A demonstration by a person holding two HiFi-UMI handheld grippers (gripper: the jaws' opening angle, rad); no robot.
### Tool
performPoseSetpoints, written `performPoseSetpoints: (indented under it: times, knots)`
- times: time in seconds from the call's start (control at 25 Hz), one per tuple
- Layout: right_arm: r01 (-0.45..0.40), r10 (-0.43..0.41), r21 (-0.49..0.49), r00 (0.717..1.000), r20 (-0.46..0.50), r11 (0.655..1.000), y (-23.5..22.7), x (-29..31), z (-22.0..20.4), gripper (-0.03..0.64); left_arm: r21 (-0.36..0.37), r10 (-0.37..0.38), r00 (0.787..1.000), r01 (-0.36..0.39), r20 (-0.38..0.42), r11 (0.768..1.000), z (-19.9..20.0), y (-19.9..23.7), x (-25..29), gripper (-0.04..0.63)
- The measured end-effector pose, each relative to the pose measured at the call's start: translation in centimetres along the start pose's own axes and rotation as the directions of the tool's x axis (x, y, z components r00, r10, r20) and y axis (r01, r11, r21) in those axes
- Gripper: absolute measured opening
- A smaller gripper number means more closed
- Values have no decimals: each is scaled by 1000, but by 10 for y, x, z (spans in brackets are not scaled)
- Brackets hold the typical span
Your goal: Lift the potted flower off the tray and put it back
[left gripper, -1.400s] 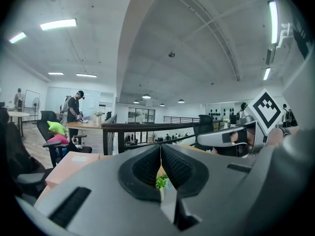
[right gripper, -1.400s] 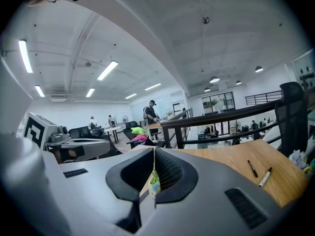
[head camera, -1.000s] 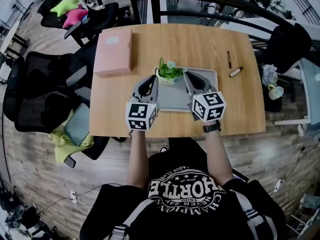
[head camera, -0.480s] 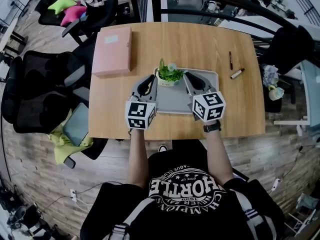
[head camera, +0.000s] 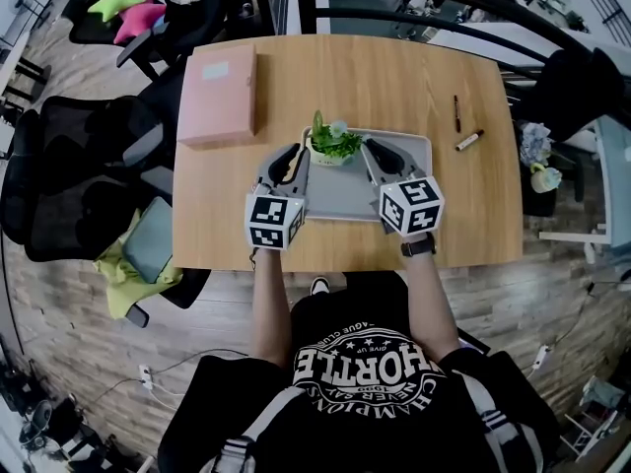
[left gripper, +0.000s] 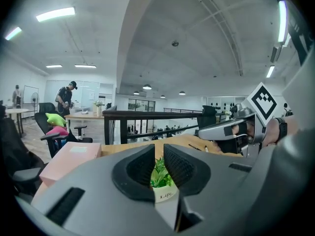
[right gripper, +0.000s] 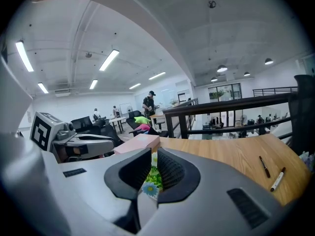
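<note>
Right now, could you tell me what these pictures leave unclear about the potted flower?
- Left gripper view: the left hand-held gripper, its jaws just opening with nothing between them, hides the base of the potted flower.
- Right gripper view: the right hand-held gripper, likewise opening and empty, hides all but its leaves and blooms.
- Head view: too small to show whether either touches it.

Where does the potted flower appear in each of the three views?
Head view: the potted flower stands at the far left corner of the grey tray, above the picture's centre.
Left gripper view: the potted flower is low in the centre, showing white pot and green leaves.
Right gripper view: the potted flower is low in the centre, showing leaves and a blue bloom.
Shared landmark: the pink box, always left of the flower.
</note>
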State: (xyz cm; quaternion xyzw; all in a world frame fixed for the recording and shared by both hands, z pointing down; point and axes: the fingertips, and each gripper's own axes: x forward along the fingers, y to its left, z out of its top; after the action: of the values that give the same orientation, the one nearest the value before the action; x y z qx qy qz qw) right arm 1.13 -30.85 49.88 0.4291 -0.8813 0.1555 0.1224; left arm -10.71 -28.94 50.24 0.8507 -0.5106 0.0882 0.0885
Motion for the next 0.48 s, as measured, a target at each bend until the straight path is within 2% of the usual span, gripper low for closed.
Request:
performPoseSetpoints:
  times: [0.2, 0.48]
  knots:
    - [-15, 15, 11, 1000, -16, 1000, -3, 7, -11, 63, 3, -19, 999, 19, -45, 1000, -17, -1, 4, 104]
    - [-50, 50, 3, 998, -37, 999, -9, 16, -20, 93, 5, -63, 994, 63, -90, 998, -30, 1, 14, 141]
